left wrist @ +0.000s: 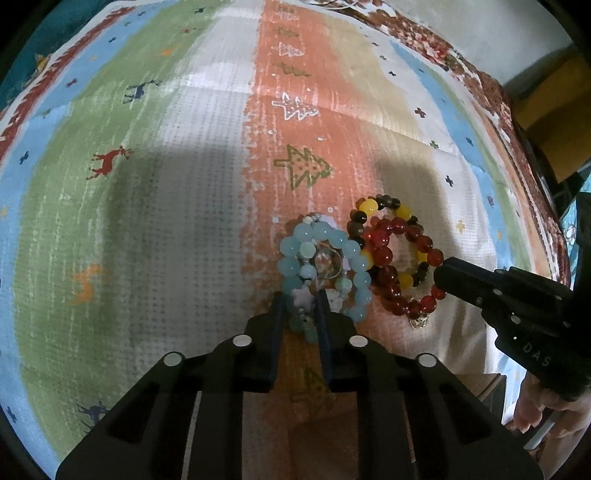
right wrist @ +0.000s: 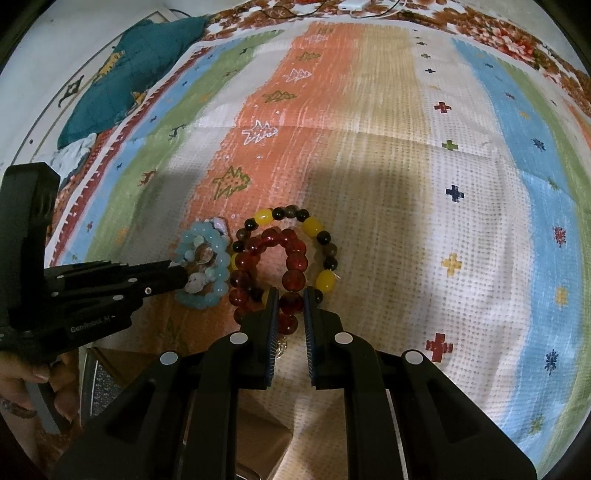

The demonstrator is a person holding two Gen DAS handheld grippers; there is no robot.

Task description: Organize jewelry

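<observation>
Three bead bracelets lie close together on the striped cloth [left wrist: 207, 184]. My left gripper [left wrist: 302, 295] is shut on the near side of the pale blue bracelet [left wrist: 325, 236], with a whitish charm bead pinched between its fingers. A clear round piece [left wrist: 327, 264] sits inside that loop. In the right wrist view my right gripper [right wrist: 291, 295] is shut on a bead of the dark red bracelet [right wrist: 295, 260]. The red loop overlaps a yellow-and-dark bracelet [right wrist: 312, 225]. The left gripper [right wrist: 181, 275] comes in from the left onto the blue bracelet [right wrist: 221, 258].
The patterned cloth [right wrist: 461, 166] stretches wide to the back and right. A teal cushion [right wrist: 122, 81] lies at the far left, a white cable and plug [right wrist: 351, 5] at the far edge. A small metal charm [left wrist: 419, 323] hangs off the red bracelet. The cloth's near edge drops off below the grippers.
</observation>
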